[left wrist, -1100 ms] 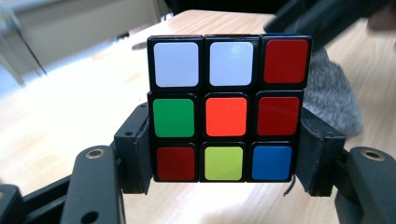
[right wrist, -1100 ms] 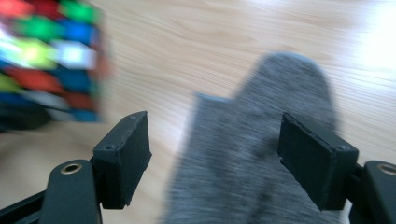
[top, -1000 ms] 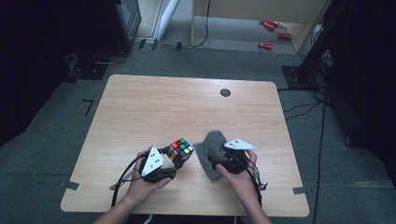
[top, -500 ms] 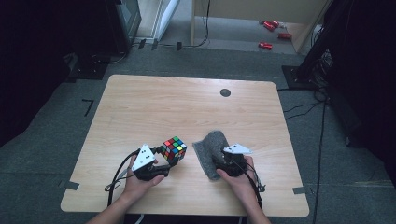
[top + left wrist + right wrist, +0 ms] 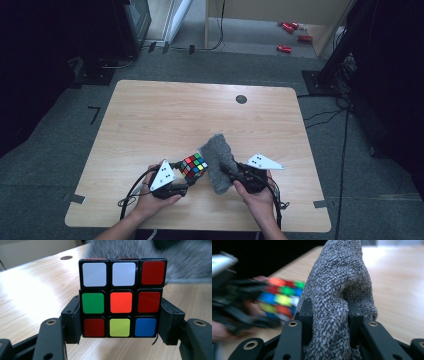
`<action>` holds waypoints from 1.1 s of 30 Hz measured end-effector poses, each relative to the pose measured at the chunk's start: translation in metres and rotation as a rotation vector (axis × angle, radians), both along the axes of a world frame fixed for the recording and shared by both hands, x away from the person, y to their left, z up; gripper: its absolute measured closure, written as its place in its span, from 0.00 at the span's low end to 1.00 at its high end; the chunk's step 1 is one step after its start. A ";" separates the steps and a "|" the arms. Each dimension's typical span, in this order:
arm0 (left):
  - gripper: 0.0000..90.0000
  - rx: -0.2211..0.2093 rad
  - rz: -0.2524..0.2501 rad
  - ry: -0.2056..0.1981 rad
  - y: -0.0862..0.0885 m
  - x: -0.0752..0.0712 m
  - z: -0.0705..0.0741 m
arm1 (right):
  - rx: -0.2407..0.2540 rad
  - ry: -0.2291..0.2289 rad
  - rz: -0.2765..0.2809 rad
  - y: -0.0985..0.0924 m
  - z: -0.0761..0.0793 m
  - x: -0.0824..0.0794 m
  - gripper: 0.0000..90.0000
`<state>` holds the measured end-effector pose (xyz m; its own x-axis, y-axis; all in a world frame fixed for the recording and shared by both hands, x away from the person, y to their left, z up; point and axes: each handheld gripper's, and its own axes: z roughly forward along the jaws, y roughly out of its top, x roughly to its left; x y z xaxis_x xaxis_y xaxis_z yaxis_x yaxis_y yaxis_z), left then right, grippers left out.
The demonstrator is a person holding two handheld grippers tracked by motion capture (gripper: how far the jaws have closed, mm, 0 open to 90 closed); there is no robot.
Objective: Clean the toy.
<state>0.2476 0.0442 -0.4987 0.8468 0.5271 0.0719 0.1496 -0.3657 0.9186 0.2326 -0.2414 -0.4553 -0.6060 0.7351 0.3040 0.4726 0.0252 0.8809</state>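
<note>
The left gripper (image 5: 186,176) has its jaws clenched on the two side faces of the puzzle cube (image 5: 194,166), which it holds just above the tabletop (image 5: 150,115) near the front edge, left of centre. The cube is hard, glossy plastic with square stickers in black frames. Its smooth sides give the pads little bite, so I judge a push from the cloth could twist or slip it out.

Just to its right, the grey cloth (image 5: 218,161) is soft, nubbly and bunched into a tall fold, touching or nearly touching the cube. The right gripper (image 5: 227,171) has just been closing, and its jaws now pinch the fold (image 5: 337,322). The pile compresses easily, so a thin pinch might let the cloth sag free or drag along the tabletop.
</note>
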 end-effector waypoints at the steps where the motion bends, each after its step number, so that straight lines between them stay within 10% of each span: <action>1: 0.39 0.010 -0.009 -0.007 -0.002 -0.002 0.000 | 0.013 -0.017 0.023 0.004 0.005 -0.003 0.74; 8: 0.39 0.028 -0.076 -0.054 -0.012 -0.013 0.004 | 0.005 -0.037 0.140 0.031 0.012 -0.013 0.73; 17: 0.39 0.049 -0.042 -0.076 -0.007 -0.012 0.007 | -0.056 0.088 0.021 0.006 -0.008 0.007 0.75; 27: 0.39 0.051 -0.058 -0.060 -0.012 -0.011 0.002 | 0.029 0.010 0.143 0.029 0.004 -0.006 0.75; 33: 0.39 0.028 -0.043 -0.077 -0.005 -0.011 0.007 | -0.012 0.044 0.028 0.012 -0.004 0.002 0.75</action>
<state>0.2364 0.0391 -0.4920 0.8602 0.4869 0.1519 0.0622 -0.3958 0.9162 0.2345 -0.2289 -0.4590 -0.6124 0.7222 0.3215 0.5095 0.0496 0.8590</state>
